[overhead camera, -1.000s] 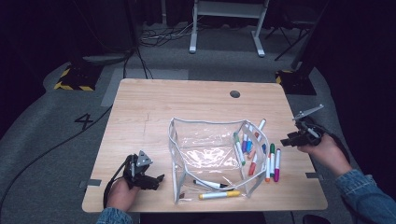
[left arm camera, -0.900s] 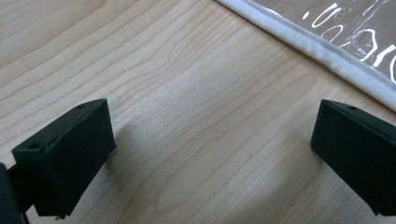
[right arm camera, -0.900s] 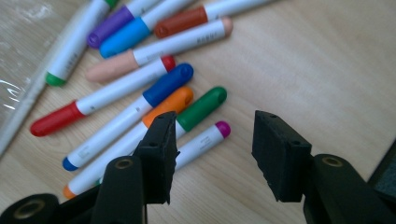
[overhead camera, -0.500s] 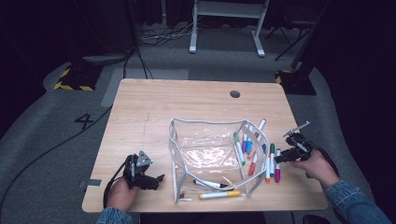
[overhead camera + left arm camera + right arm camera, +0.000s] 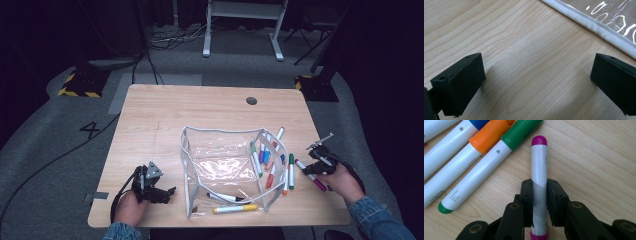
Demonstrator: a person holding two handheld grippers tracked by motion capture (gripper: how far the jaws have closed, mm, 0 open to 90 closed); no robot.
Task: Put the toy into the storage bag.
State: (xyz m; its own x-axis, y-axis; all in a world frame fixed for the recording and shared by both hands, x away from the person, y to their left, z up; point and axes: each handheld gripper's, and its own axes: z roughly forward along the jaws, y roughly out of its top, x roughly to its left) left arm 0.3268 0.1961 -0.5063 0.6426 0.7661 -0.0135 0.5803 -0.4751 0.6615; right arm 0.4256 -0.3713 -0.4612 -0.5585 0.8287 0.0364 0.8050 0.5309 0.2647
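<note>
A white marker with magenta ends (image 5: 539, 162) lies on the wooden table (image 5: 200, 110), to the right of the other pens. My right gripper (image 5: 539, 195) has just been closing and is now shut on its barrel, the pads pressing both sides. In the high view this gripper (image 5: 308, 170) sits low at the table's right edge over the magenta marker (image 5: 316, 182). My left gripper (image 5: 167, 192) rests at the front left, open, with bare wood between its jaws (image 5: 537, 82). A clear pouch with a white rim (image 5: 220, 131) stands open mid-table.
Several markers lie along the pouch's right side, among them a green one (image 5: 291, 170) and, close to my right gripper, green (image 5: 484, 162) and orange (image 5: 461, 155) ones. A yellow marker (image 5: 235, 208) lies by the pouch's front. The pouch rim (image 5: 599, 30) runs just beyond my left gripper.
My right hand has come down and leftward to the table, and its jaws have closed on the magenta marker. The left hand has stayed where it was.
</note>
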